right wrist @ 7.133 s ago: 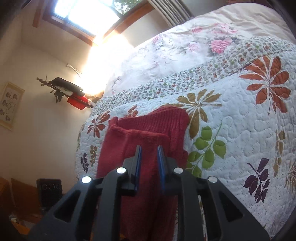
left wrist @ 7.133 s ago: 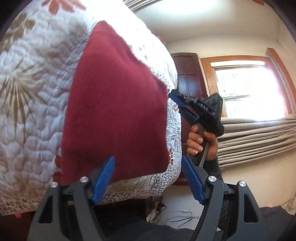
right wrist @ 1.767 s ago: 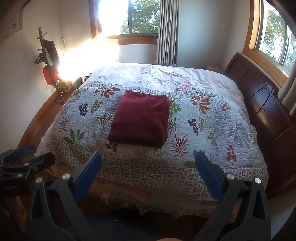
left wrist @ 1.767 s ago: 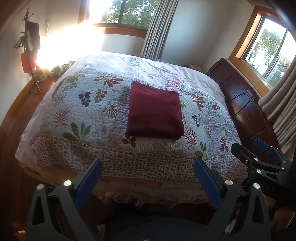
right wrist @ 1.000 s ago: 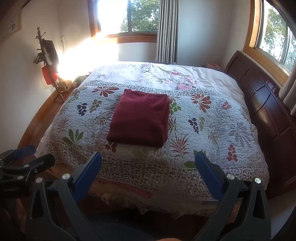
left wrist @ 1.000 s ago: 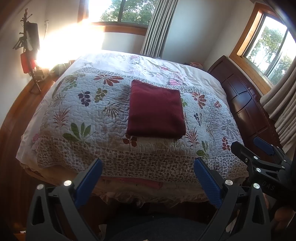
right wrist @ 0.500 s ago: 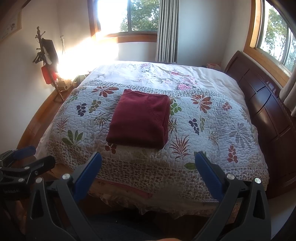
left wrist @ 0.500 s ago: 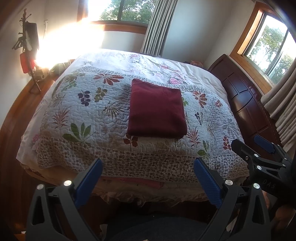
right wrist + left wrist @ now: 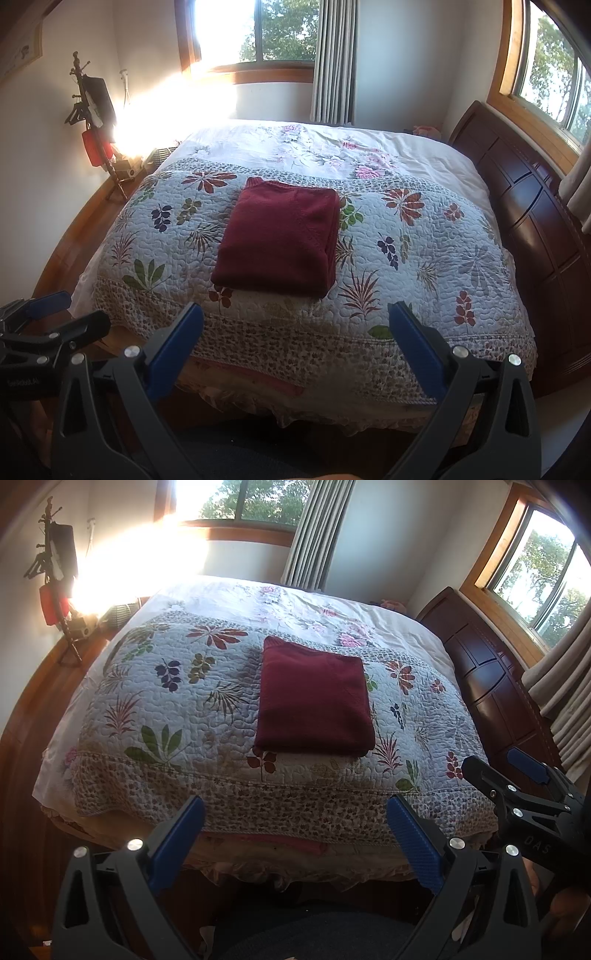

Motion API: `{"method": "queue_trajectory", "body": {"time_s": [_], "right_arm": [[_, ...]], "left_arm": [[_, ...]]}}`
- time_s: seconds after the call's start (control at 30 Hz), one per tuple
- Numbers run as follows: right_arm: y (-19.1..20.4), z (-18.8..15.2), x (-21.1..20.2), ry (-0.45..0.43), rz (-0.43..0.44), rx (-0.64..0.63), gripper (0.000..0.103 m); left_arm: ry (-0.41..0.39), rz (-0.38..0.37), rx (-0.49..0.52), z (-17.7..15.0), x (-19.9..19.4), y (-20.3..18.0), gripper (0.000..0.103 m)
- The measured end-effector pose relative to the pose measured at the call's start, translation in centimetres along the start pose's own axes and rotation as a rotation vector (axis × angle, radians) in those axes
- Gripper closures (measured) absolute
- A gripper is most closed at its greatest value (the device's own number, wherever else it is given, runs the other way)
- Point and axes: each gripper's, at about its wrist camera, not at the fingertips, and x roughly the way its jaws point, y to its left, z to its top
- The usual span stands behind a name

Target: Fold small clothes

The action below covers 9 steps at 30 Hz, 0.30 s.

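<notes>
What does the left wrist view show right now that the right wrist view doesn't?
Only the left wrist view shows the right tool from the side, at the bed's right corner, and beige curtains beyond it. Only the right wrist view shows the left tool at the lower left, and a framed picture on the wall. Both show the folded maroon garment lying on the floral quilt, untouched, with each view's own tool open.

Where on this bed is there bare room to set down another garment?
Bare quilt lies between the folded maroon garment and the dark headboard, and left of the garment toward the bed's edge. The pale floral sheet beyond it is bare too. Nothing crowds the bed.
</notes>
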Motion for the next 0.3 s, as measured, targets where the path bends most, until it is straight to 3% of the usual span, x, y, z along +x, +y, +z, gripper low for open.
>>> {"method": "queue_trajectory", "body": {"time_s": [0.3], "right_arm": [[-0.8, 0.7, 1.1, 0.024, 0.004, 0.004, 0.003]], "left_arm": [[0.010, -0.003, 0.012, 0.7, 0.7, 0.4, 0.004]]}}
